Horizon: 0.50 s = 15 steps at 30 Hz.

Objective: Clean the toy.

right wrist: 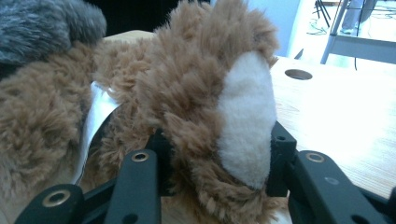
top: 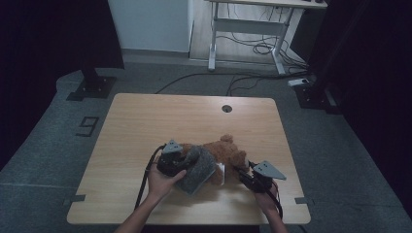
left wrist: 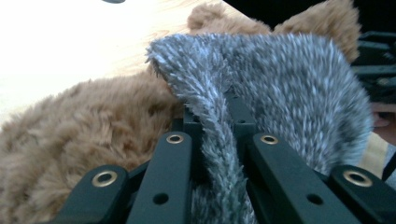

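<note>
A brown plush bear [top: 228,151] lies on the wooden table [top: 145,121] near its front edge. A grey fuzzy cloth [top: 199,167] is draped over the bear's left part. My left gripper [top: 180,160] is at the cloth's left side. In the left gripper view the jaws [left wrist: 217,126] are shut on a fold of the grey cloth [left wrist: 280,79], with the bear's brown fur [left wrist: 84,126] beside them. My right gripper [top: 243,174] is at the bear's right end. Its jaws [right wrist: 219,149] press on the bear's foot [right wrist: 243,116], which has a cream sole. A white tag [right wrist: 95,116] hangs from the bear.
A round cable hole [top: 227,108] sits near the table's far edge. Beyond the table stand a white desk frame [top: 248,29], cables on the floor [top: 252,48] and a black stand base [top: 92,85]. Bare tabletop lies to the left and behind the bear.
</note>
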Each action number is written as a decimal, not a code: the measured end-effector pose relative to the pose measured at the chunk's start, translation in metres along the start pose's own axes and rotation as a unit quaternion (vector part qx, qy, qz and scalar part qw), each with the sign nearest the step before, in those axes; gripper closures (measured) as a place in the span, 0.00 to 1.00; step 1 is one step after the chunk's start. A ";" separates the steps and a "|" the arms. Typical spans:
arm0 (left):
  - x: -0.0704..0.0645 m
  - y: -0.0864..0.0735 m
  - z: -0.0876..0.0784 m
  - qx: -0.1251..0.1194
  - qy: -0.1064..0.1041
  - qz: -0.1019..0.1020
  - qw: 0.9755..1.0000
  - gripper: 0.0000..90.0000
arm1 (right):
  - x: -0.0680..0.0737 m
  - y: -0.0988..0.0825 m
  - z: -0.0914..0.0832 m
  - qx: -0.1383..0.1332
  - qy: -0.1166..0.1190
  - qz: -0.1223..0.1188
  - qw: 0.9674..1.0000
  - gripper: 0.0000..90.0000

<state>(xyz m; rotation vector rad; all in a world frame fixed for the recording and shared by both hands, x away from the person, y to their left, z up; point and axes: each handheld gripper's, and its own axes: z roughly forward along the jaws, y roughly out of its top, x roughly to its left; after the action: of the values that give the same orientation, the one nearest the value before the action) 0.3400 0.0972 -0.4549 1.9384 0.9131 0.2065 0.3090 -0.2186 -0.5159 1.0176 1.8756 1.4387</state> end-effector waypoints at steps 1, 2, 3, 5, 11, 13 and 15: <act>-0.004 0.012 -0.004 -0.009 -0.003 0.005 1.000 0.91 | -0.001 0.000 -0.001 0.003 -0.001 0.000 1.000 0.66; -0.004 0.012 -0.004 -0.009 -0.003 0.005 1.000 0.91 | -0.001 0.000 -0.001 0.004 -0.002 -0.003 1.000 0.66; -0.012 0.028 -0.005 -0.016 0.001 0.019 1.000 0.90 | -0.001 0.000 -0.001 0.005 -0.002 -0.005 1.000 0.66; -0.017 0.036 -0.004 -0.017 0.005 0.030 0.999 0.91 | -0.001 -0.001 -0.002 0.005 -0.002 -0.006 1.000 0.66; -0.054 0.085 0.046 0.000 -0.024 0.051 0.998 0.91 | -0.002 -0.002 -0.001 0.005 -0.002 0.005 1.000 0.65; -0.062 0.091 0.067 0.012 -0.023 0.054 0.998 0.91 | -0.003 -0.002 -0.001 0.007 -0.002 0.010 1.000 0.65; -0.068 0.090 0.088 0.031 -0.022 0.054 0.998 0.91 | -0.004 -0.002 -0.002 0.008 -0.004 0.014 1.000 0.65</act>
<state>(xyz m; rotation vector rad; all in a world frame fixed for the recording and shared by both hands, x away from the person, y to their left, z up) 0.3812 -0.0331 -0.4134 2.0446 0.7950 0.1989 0.3090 -0.2233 -0.5174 1.0586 1.8774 1.4361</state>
